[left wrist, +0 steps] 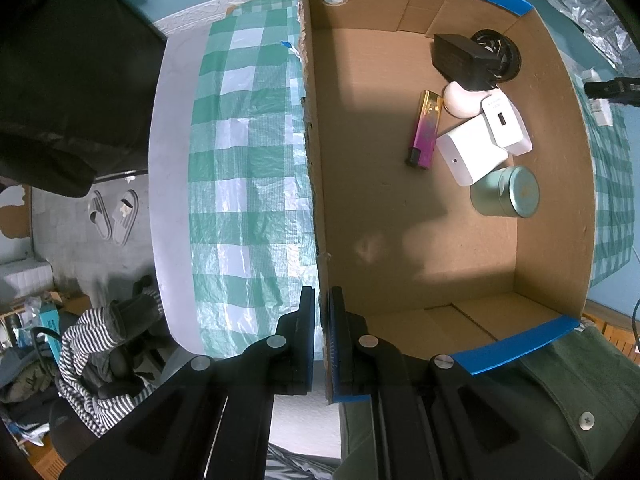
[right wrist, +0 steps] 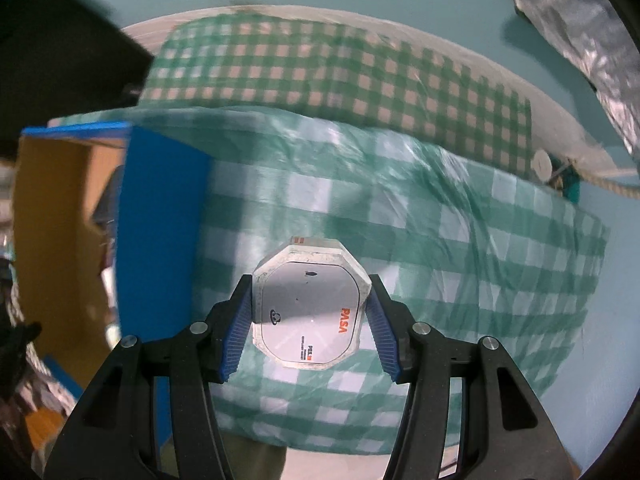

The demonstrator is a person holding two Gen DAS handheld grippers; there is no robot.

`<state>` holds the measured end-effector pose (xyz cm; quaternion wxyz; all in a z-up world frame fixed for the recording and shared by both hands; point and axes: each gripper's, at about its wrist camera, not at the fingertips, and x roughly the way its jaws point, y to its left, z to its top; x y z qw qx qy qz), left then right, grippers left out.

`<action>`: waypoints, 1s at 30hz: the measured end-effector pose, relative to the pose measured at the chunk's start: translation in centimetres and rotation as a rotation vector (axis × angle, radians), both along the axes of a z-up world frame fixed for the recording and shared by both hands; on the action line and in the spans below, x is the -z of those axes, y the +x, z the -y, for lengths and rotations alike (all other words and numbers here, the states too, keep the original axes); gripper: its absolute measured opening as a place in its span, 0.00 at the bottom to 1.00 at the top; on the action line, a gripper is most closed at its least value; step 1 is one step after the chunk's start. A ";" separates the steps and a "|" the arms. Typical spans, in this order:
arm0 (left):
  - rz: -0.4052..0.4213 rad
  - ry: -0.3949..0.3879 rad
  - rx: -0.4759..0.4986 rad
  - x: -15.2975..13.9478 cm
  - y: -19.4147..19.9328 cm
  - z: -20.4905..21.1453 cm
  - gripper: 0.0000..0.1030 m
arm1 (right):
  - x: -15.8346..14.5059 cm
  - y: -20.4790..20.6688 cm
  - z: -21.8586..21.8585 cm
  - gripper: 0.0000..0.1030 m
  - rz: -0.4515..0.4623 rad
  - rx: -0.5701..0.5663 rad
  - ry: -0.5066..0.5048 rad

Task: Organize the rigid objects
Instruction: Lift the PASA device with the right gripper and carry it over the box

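Mid-transfer: left gripper fingers pinched shut on the cardboard box wall, right gripper fingers clamped on the octagonal white device above the checked surface, box at nine o'clock; next, probably carrying leftward over the rim.

Your cardboard box is open on top. Its near half of floor is bare. The far right corner is crowded: black adapter, white chargers, lighter, green tin, all touching or just beside one another. Its left wall is pinched in the left gripper jaws. From the right wrist, the blue box wall stands just left of your right gripper; the checked cloth ahead and right lies bare.
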<state>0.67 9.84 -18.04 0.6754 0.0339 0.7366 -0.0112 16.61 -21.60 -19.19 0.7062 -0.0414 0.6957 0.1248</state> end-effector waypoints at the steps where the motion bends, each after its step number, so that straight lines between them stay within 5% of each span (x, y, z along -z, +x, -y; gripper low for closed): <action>1: 0.000 -0.001 0.001 0.0 0.0 0.0 0.06 | -0.6 -0.2 -0.4 0.53 0.007 -0.015 0.004; 14: 0.006 -0.002 0.000 -0.1 -0.3 0.0 0.06 | -5.7 -2.4 -6.2 0.53 0.069 -0.211 0.057; 30: 0.008 -0.007 -0.002 -0.1 -0.3 -0.2 0.07 | -5.6 -5.1 -13.8 0.53 0.094 -0.493 0.043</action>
